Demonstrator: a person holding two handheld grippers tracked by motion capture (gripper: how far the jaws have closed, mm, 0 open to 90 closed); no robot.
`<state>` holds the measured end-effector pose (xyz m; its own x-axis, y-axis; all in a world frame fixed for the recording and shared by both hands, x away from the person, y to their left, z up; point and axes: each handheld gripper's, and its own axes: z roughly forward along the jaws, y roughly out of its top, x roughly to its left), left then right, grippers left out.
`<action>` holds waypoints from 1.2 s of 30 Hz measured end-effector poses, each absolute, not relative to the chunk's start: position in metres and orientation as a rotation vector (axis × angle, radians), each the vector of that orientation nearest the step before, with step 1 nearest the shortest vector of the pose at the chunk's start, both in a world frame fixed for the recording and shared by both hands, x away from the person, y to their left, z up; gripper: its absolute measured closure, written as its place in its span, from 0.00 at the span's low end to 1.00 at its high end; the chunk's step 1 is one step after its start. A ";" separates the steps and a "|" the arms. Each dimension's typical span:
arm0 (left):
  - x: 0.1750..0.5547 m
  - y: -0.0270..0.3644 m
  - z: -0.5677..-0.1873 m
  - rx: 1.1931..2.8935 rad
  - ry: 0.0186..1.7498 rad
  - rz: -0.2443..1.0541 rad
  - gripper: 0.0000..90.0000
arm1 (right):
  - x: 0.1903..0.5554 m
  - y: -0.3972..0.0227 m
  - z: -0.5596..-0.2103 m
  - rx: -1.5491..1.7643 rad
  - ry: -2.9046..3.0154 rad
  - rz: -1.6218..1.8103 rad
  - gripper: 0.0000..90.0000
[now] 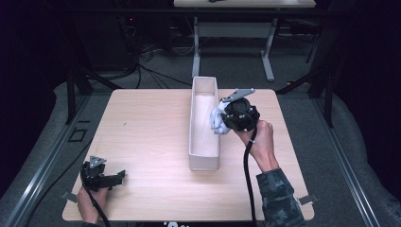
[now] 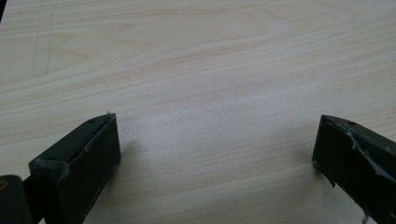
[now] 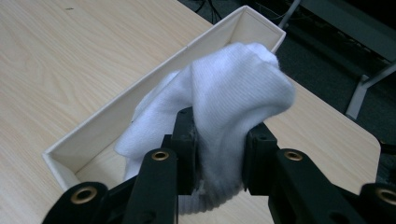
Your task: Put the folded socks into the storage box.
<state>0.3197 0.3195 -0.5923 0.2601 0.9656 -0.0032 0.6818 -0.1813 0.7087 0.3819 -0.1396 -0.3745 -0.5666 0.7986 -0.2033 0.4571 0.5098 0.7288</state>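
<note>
A bunched white sock [image 3: 224,98] is clamped in my right gripper [image 3: 219,149], held above the right rim of a long white fabric bin [image 1: 204,120]. From above, the sock [image 1: 217,119] hangs at the bin's right wall, with the right gripper [image 1: 226,119] beside it. The bin [image 3: 140,102] looks empty inside. My left gripper [image 1: 118,176] rests at the table's near left corner, pointing right. In its own view the left gripper [image 2: 215,144] stands wide open over bare wood, nothing between its fingers [image 2: 84,163].
The light wooden table [image 1: 146,123] spans the view. A dark cable [image 1: 248,175] trails from the right gripper along the sleeve. Beyond the table stand a white desk frame [image 1: 231,28], floor cables and black frame posts.
</note>
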 end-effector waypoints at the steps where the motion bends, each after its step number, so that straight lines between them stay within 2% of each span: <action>1: 0.320 0.319 -0.592 1.939 1.488 0.615 0.01 | 0.382 -0.137 -0.375 1.027 2.225 0.843 0.78; 36: 0.320 0.319 -0.592 1.939 1.488 0.615 0.01 | 0.389 -0.107 -0.407 1.015 2.340 0.888 0.78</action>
